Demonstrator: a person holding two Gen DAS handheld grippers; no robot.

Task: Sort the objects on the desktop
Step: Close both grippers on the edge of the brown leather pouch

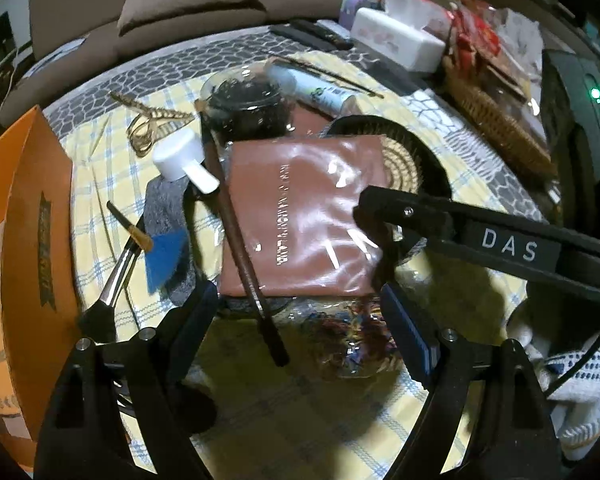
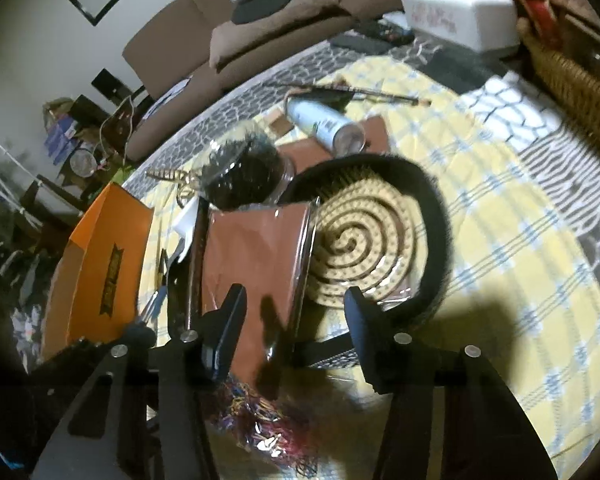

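A brown flat packet in clear wrap lies mid-table, with a long brown stick across its left side. It partly covers a cream spiral coil set in a black ring. A bag of coloured rubber bands lies at the packet's near edge. My left gripper hangs open above that bag and edge, holding nothing. My right gripper straddles the packet's near right corner with jaws apart and a gap to the right pad. One of its fingers shows over the packet's right edge.
An orange box stands at the left. Nearby are a makeup brush, a white cap, a clear tub of dark bits and a white tube. A tissue box and a wicker basket sit behind.
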